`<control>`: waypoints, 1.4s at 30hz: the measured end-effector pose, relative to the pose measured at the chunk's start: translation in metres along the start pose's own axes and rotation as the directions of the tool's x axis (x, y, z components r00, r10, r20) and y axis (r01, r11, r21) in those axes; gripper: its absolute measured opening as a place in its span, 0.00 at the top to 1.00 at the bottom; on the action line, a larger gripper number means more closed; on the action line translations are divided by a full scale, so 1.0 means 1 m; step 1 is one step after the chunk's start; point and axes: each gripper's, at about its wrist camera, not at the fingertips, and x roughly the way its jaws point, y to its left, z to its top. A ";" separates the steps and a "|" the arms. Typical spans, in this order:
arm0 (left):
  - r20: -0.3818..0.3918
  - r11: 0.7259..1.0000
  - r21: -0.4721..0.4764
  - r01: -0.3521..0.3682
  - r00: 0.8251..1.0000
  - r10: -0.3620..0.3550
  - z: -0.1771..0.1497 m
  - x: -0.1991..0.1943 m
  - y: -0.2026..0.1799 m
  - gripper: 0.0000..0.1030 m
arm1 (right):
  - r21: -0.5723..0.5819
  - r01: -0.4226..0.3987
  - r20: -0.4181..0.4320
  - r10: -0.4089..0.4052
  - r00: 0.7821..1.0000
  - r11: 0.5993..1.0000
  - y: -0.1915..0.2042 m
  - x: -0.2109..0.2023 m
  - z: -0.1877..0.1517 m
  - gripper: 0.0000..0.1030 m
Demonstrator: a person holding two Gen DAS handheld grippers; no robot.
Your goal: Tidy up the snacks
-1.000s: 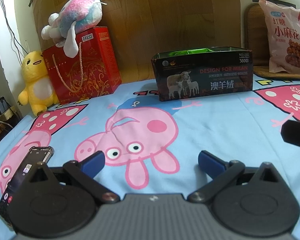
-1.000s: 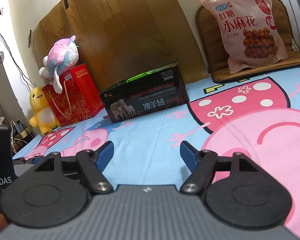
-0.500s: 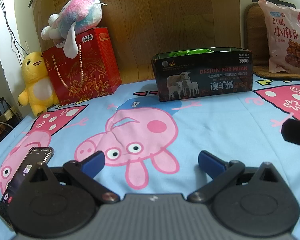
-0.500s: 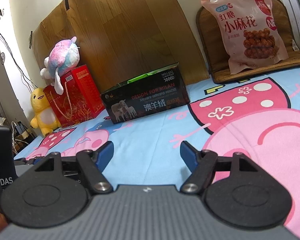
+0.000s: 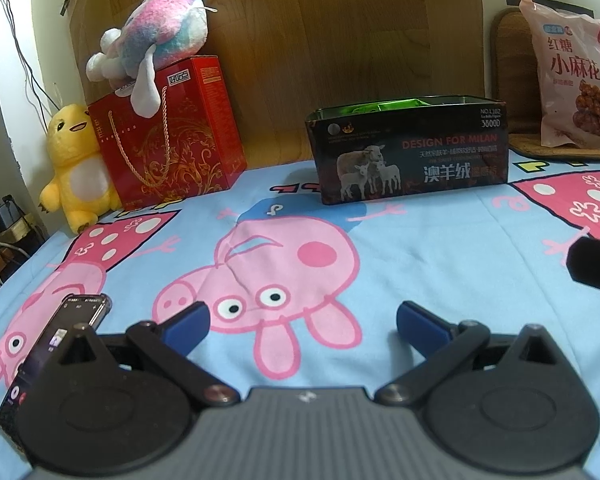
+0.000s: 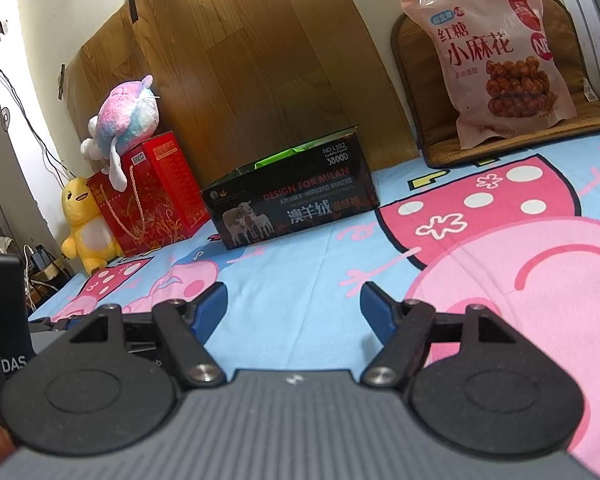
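A pink snack bag (image 5: 572, 84) leans upright against a woven mat at the back right; it also shows in the right wrist view (image 6: 504, 60). A dark open box (image 5: 410, 148) with sheep printed on it stands at the back middle, green packets showing inside; it also shows in the right wrist view (image 6: 296, 200). My left gripper (image 5: 302, 320) is open and empty, low over the cartoon-pig sheet. My right gripper (image 6: 294, 304) is open and empty over the sheet, well short of the box and bag.
A red gift bag (image 5: 168, 136) with a pastel plush toy (image 5: 156, 40) on top stands at the back left, beside a yellow plush (image 5: 74, 168). A phone (image 5: 56, 344) lies by the left gripper. Part of the right gripper's body (image 5: 596, 268) shows at the right edge.
The right wrist view has shifted slightly, so the box and bag sit a little lower and further right. The left gripper has not moved. Both stay open.
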 end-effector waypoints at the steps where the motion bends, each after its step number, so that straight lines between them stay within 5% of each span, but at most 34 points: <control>1: 0.000 1.000 0.000 0.000 1.000 0.000 0.000 0.000 0.000 0.00 | 0.000 0.000 0.000 0.000 1.000 1.000 0.000 0.000 0.000 0.27; 42: 0.015 1.000 0.000 0.016 1.000 -0.016 -0.001 -0.005 -0.001 0.00 | -0.001 -0.002 -0.002 0.002 1.000 1.000 0.000 0.000 0.000 0.27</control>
